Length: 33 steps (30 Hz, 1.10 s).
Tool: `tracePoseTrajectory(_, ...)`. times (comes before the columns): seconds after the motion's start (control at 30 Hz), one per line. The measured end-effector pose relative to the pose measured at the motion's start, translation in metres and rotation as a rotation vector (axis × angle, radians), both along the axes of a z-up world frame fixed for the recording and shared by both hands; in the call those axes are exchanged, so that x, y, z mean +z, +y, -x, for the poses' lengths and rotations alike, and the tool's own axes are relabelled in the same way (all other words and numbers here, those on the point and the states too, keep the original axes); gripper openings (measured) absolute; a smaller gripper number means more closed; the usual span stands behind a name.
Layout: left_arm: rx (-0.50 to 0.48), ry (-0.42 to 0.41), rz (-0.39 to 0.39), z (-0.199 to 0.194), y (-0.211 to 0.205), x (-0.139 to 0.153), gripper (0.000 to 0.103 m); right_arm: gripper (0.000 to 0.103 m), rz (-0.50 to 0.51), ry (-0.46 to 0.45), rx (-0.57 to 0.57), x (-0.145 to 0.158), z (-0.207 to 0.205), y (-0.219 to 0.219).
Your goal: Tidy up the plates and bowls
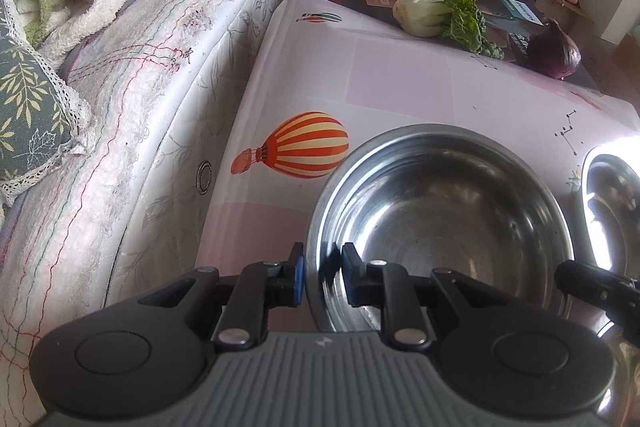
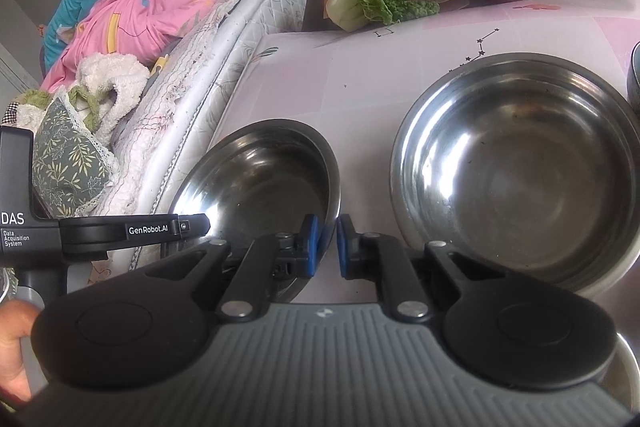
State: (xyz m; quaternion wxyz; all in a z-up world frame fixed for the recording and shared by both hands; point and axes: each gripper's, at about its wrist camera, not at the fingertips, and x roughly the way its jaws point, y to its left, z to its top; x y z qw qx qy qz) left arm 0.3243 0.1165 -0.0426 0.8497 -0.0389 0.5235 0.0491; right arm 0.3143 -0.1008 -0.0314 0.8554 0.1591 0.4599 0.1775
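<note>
Left gripper (image 1: pixel 322 267) fingers clamp tilted bowl (image 1: pixel 440 227) rim | right gripper (image 2: pixel 327 247) likewise, opposite rim

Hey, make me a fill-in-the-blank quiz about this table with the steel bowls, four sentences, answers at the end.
1. The left claw and the right claw both pinch the rim of one steel ___.
2. The held bowl has ___ inside it.
3. In the right wrist view, the larger bowl stands to the held one's ___.
4. The table cover shows a striped hot-air ___.

Missing words: bowl; nothing; right; balloon
</note>
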Motion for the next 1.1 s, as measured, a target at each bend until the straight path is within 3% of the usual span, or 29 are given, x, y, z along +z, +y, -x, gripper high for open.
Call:
tracePoseTrajectory(0.6, -0.025, -0.097, -0.045, 0.016, -0.01, 0.034, 0.019, 0.01, 0.009, -0.085, 0.006, 0.028, 0.01, -0.005)
tracePoseTrajectory(1.1, -0.102, -0.177, -0.034, 0.027, -0.06, 0.073, 0.018, 0.01, 0.017, -0.144, -0.072, 0.063, 0.036, -0.056)
